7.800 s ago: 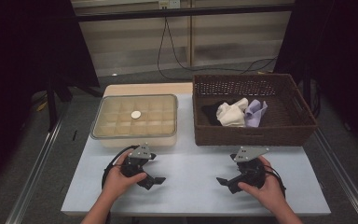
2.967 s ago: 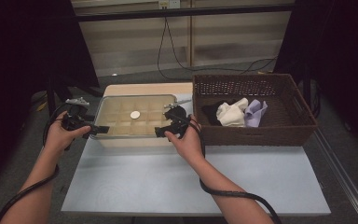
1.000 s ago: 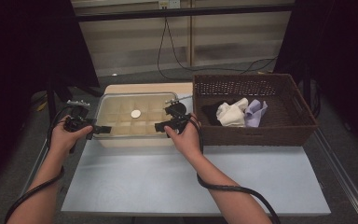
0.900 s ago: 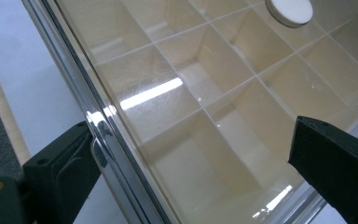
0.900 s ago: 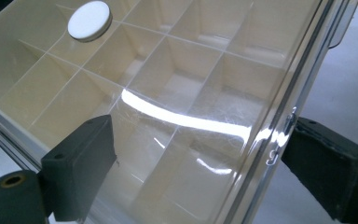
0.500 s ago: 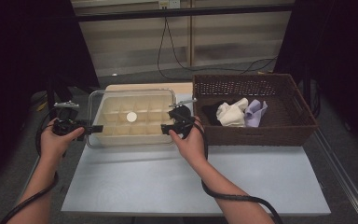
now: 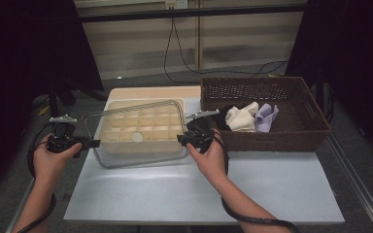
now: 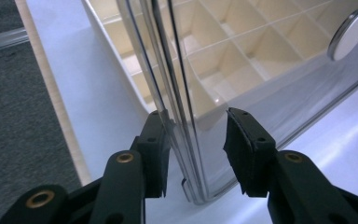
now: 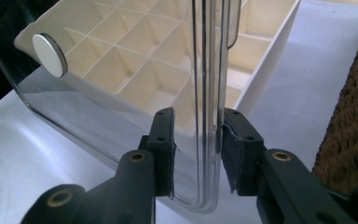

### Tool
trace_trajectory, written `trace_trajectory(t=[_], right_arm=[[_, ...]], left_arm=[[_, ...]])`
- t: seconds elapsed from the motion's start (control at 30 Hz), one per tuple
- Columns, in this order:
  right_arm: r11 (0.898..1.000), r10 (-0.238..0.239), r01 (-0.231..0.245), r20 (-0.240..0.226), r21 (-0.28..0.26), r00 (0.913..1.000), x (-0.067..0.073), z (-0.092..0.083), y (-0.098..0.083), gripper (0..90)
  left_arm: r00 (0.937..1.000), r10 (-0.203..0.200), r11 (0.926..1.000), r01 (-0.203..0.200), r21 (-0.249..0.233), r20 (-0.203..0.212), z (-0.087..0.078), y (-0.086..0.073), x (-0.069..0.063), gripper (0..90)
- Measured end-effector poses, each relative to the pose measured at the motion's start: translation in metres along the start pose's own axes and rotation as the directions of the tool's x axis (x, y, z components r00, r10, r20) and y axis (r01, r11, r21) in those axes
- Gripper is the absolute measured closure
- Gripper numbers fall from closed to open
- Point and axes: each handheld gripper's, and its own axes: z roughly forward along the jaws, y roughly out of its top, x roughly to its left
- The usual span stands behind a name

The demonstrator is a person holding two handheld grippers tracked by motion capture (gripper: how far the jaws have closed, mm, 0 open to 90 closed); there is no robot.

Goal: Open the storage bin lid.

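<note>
Since a second ago the clear lid (image 7: 141, 138) has come off the cream divided box (image 7: 143, 127) and slid toward my near edge of the counter (image 7: 272, 184); it now tilts, its far edge raised over the box. Both claws have just been closing on it.

My left claw (image 7: 93, 143) has the lid's left rim between its jaws. In the left gripper view (image 8: 193, 149) the left pad (image 8: 156, 154) touches the rim, while the other pad stands a little off it, so I cannot tell whether the grip is firm. My right claw (image 7: 180, 139) takes the lid's right rim; in the right gripper view (image 9: 196, 151) the rim sits between the pads (image 9: 163, 149) with both close against it, pressing as far as I can see.

The lid's round white knob (image 7: 137, 137) shows near its middle. The box rests at the counter's far left part, just beside the brown wicker basket (image 7: 272, 138), which holds folded cloths (image 7: 250, 116) at the far right.
</note>
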Motion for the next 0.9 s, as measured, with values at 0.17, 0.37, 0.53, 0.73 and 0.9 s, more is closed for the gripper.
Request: trace_trajectory(t=[0.17, 0.37, 0.53, 0.73, 0.9], right_arm=[[1.000, 0.014, -0.014, -0.027, -0.002, 0.9995, -0.005, -0.013, -0.011, 68.6], [0.999, 0.052, -0.051, -0.038, 0.016, 0.9980, -0.016, -0.025, -0.027, 68.6], [0.996, 0.080, -0.078, -0.050, 0.033, 0.9956, -0.025, -0.035, -0.043, 69.2], [0.995, 0.095, -0.094, -0.058, 0.033, 0.9938, -0.032, -0.043, -0.056, 69.3], [0.998, 0.059, -0.058, -0.038, 0.029, 0.9975, -0.033, -0.044, -0.063, 69.2]], left_arm=[[0.9993, 0.033, 0.9995, -0.033, 0.000, 0.020, -0.002, -0.003, -0.011, 61.5], [0.9972, 0.050, 0.9987, -0.050, 0.008, 0.056, 0.004, -0.007, -0.029, 61.6], [0.9949, 0.056, 0.9982, -0.058, 0.015, 0.083, 0.011, -0.009, -0.040, 61.4], [0.9910, 0.105, 0.9939, -0.107, 0.027, 0.083, 0.018, -0.008, -0.051, 60.3], [0.9890, 0.132, 0.9905, -0.134, 0.030, 0.068, 0.028, -0.009, -0.054, 58.1]])
